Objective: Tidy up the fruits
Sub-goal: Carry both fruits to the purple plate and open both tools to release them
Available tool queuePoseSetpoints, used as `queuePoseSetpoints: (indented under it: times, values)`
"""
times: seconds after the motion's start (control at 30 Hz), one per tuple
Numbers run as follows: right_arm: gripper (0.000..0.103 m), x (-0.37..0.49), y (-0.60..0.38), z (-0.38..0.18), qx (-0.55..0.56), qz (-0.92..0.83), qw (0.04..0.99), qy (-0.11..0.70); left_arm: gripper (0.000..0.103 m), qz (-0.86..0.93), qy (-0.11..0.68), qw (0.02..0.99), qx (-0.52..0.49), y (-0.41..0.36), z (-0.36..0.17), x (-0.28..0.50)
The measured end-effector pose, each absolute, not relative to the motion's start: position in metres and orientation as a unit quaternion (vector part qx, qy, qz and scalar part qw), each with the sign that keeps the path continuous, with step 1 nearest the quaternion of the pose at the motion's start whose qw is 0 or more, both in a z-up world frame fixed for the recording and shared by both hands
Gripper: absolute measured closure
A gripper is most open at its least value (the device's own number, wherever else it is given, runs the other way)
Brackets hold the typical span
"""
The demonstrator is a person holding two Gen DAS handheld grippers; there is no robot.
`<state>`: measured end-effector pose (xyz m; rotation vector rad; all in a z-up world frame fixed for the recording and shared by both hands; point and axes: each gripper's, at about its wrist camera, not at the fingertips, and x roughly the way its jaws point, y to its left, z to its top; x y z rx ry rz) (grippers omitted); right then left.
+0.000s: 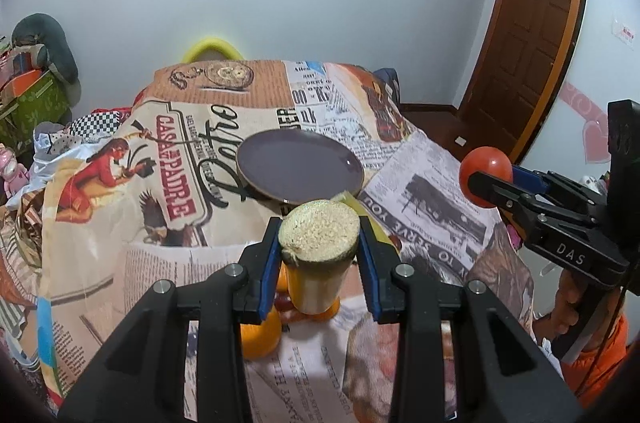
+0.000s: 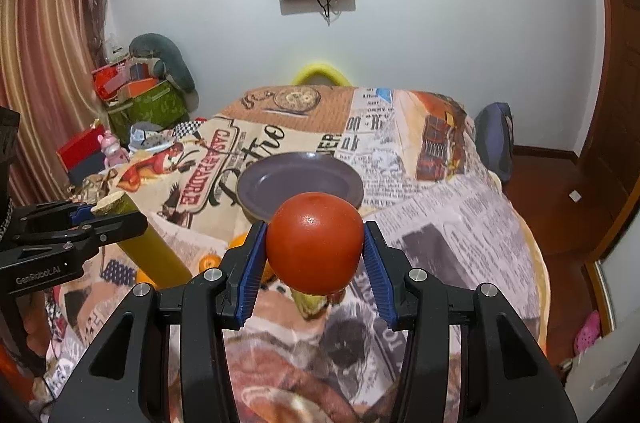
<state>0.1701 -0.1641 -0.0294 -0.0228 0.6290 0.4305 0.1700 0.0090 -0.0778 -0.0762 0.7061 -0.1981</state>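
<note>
Both claws loaded, both raised above the bench [image 1: 420,159], which is draped in a printed newspaper-pattern cloth.

Left claw [image 1: 319,243]: pinching a yellow-green cut stalk [image 1: 319,235], pale fibrous end face toward the camera; looks like sugarcane, not certain. In the right wrist view the stalk [image 2: 154,253] slants down from the claw with its lower end near the cloth; cannot tell whether it touches.

Right claw [image 2: 315,255]: blue pads pressed on either side of a red tomato [image 2: 315,243], held clear of the cloth.

Purple plate [image 1: 298,169]: sits mid-bench beyond both claws. Bare, nothing on it yet.

Still on the cloth: oranges [image 1: 260,337] below the left claw, and a partly hidden yellowish piece under the tomato, not identifiable.

Judgement: early stage. Two items picked up, none delivered. If the plate is the target, both held items remain to be set down, then the oranges and the rest collected.
</note>
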Motion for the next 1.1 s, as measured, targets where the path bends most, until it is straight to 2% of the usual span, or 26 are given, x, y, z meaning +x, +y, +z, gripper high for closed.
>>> queuePoseSetpoints:
  times: [0.67,1.1]
  values:
    - [0.059,0.233,-0.138,-0.052,-0.029,0.213,0.925,0.314,0.068,-0.105,0.331,0.936,-0.052,0.015,-0.081,0.247]
    - [0.059,0.278,-0.116,-0.075,-0.071,0.218,0.916,0.328,0.068,-0.122,0.368,0.918,-0.084,0.022,-0.108,0.311]
